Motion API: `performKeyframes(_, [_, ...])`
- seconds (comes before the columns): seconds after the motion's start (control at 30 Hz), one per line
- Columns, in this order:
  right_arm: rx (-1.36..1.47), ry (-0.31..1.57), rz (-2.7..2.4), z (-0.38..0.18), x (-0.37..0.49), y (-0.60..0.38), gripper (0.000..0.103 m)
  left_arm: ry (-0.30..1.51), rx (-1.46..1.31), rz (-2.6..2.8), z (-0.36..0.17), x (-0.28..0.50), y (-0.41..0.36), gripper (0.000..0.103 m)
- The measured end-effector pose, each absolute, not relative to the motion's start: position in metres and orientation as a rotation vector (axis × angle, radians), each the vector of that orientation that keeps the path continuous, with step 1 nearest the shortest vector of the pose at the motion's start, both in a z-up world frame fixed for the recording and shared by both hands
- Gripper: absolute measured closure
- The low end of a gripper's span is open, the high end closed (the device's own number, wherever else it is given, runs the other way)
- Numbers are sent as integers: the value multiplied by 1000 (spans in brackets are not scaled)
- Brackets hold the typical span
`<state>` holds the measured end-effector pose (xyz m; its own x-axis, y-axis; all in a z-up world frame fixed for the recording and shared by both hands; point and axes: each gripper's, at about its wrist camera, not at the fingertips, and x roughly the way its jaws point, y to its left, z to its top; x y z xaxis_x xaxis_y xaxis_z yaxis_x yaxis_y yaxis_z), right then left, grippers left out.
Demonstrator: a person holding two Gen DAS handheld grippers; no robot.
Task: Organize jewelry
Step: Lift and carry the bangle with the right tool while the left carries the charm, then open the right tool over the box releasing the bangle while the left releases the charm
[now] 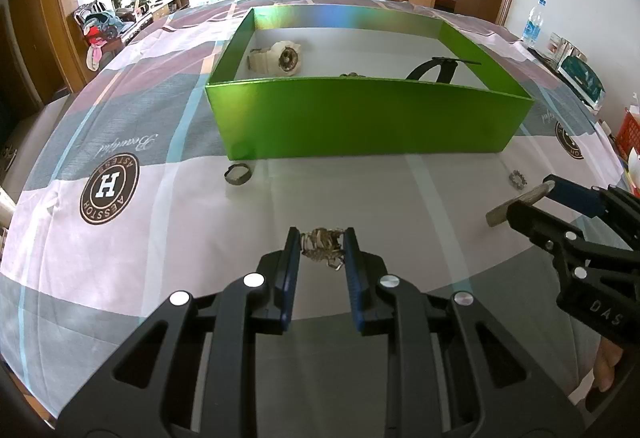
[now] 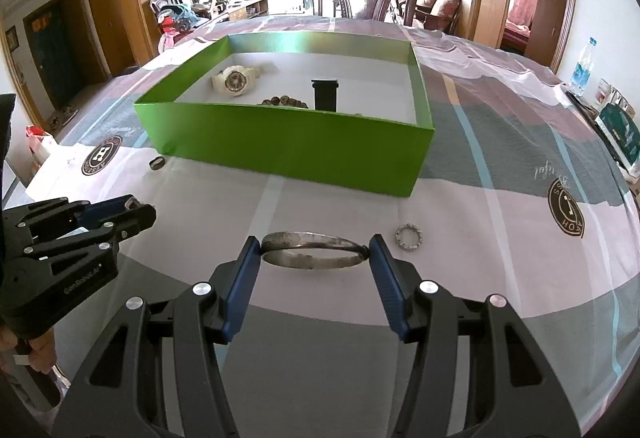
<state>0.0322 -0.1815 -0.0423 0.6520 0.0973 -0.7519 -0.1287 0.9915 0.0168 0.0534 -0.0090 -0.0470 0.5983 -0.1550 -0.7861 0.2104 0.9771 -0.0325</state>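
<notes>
Left wrist view shows the left gripper (image 1: 322, 244) angled down at the table (image 1: 160, 230) from the bottom centre of the frame, its blue pads narrowed onto a small tangled metal chain piece (image 1: 323, 247) pinched between the tips. At the right edge the right gripper (image 1: 520, 204) reaches in, pointing toward the upper left.

In the right wrist view that gripper tilts down from the bottom centre, jaws at mid width and clamped on a silver bangle (image 2: 314, 249); the bangle's long axis runs left to right across the frame, one end against each pad.

A green box (image 2: 288, 154) stands beyond in mid-frame, holding a cream watch (image 2: 234, 80), a beaded bracelet (image 2: 286, 101) and a black strap (image 2: 325, 94). On the cloth, a toothed ring (image 2: 408, 237) lies right of the bangle, and a dark ring (image 2: 157, 162) lies near the box's lower-left corner.
</notes>
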Motion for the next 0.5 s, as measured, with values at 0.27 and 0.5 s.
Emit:
performKeyframes(0.27, [-56,784,121,-18,32,-182,48,850,76,-221,-24,58,-11,81])
performKeyframes(0.5, [-91,683,85,21,45,-185,48,789,87,-222,10,79,-12,81])
